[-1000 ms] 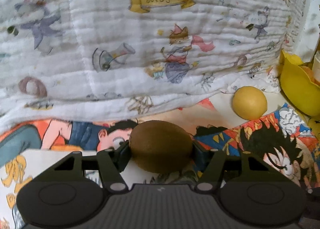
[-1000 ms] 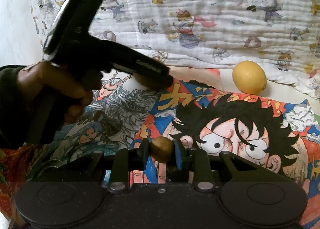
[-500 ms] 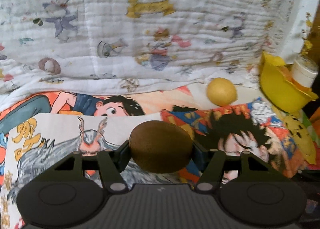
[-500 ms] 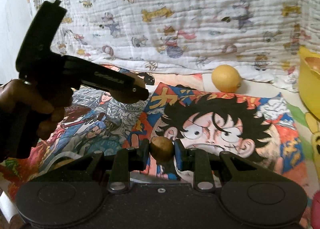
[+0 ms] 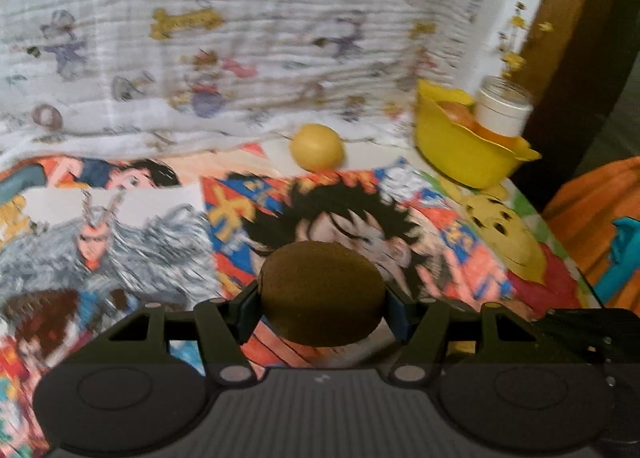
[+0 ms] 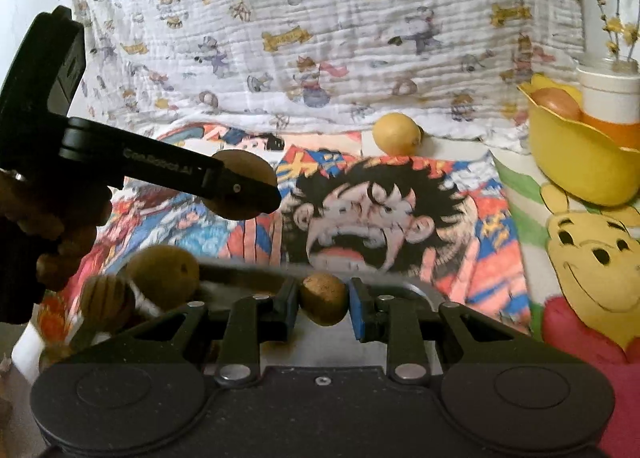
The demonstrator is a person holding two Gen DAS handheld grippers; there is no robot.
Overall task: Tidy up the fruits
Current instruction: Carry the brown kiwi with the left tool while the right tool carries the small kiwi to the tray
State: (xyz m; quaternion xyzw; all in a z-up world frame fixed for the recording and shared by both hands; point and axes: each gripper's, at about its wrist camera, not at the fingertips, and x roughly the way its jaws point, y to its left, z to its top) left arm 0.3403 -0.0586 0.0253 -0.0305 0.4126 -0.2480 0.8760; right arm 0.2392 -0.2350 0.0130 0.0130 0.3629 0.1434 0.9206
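Observation:
My left gripper [image 5: 322, 298] is shut on a brown kiwi [image 5: 322, 292] and holds it above the cartoon-print cloth; it also shows at the left of the right wrist view [image 6: 256, 187]. My right gripper [image 6: 323, 300] is shut on a small brown round fruit [image 6: 323, 298], low over a metal tray [image 6: 248, 278]. Two more brown fruits [image 6: 162, 278] lie at the tray's left. A yellow lemon [image 5: 317, 146] [image 6: 397, 133] lies on the cloth at the back. A yellow bowl [image 5: 460, 149] [image 6: 580, 161] at the right holds orange fruit.
A white quilt [image 6: 320, 37] with cartoon prints hangs behind the table. A white jar [image 6: 608, 97] with yellow flowers stands behind the bowl. A Pooh-print cloth [image 6: 588, 258] covers the right side. An orange cloth and a teal object [image 5: 624, 254] lie beyond the right edge.
Both grippers have pulled back and risen with their fruit. The metal tray and two brown fruits have come into the right wrist view. The yellow bowl shows more fully.

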